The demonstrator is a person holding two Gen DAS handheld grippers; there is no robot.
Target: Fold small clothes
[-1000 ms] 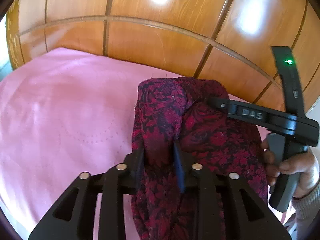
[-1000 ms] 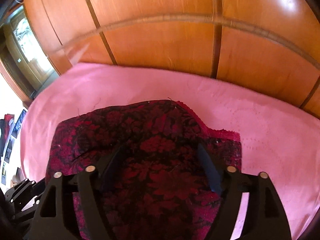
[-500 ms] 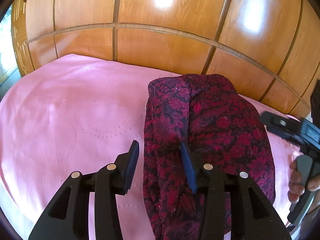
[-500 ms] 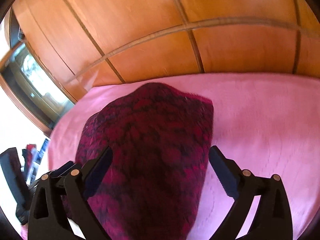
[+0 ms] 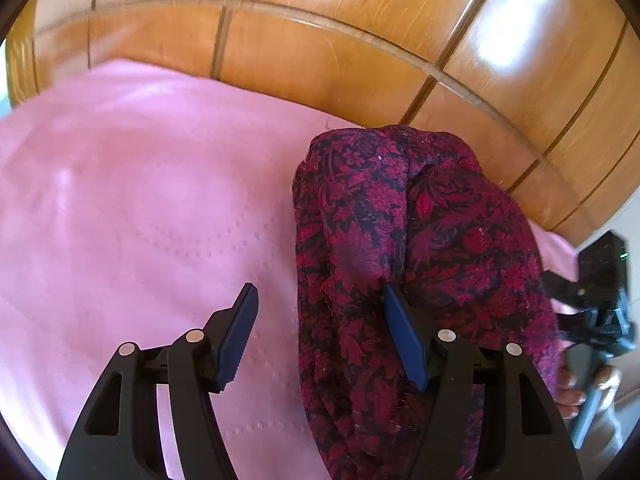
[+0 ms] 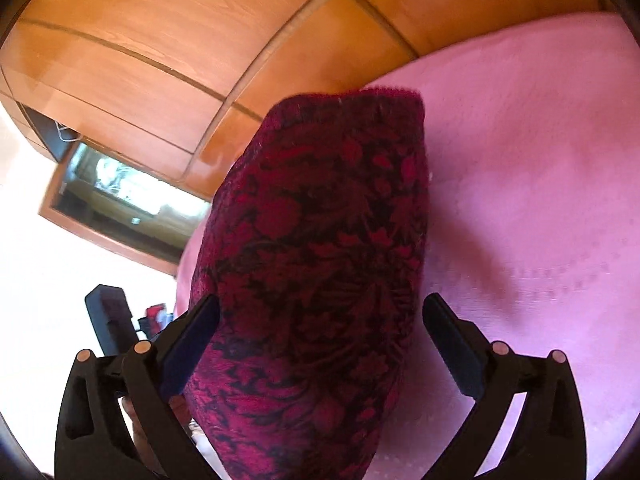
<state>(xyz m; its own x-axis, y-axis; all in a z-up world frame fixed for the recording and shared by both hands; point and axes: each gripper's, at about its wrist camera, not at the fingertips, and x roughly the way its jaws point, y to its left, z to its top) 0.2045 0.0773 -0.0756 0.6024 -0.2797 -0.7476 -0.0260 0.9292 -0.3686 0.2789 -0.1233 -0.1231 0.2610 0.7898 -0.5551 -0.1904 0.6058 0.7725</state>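
Note:
A dark red floral garment [image 5: 400,240] lies folded lengthwise in a thick strip on the pink bedspread [image 5: 140,220]. My left gripper [image 5: 320,332] hovers over its near left edge with its jaws opening. The left pad is clear over bare bedspread and the right finger [image 5: 404,336] rests against the fabric, so nothing is pinched. In the right wrist view the same garment [image 6: 320,260] runs away from me. My right gripper [image 6: 320,340] stands wide open astride it, pads beside both edges without pressing. The right gripper [image 5: 600,300] also shows at the strip's right end.
Glossy wooden wardrobe panels [image 5: 320,60] rise directly behind the bed. A framed window or mirror [image 6: 120,188] sits to the left in the right wrist view. A hand [image 5: 572,392] holds the right gripper's handle. Bare pink bedspread spreads to the left of the garment.
My left gripper let go of the fabric fold and its jaws spread while it sank. The right gripper opened wider, rolled and slid along the garment, which now lies flatter.

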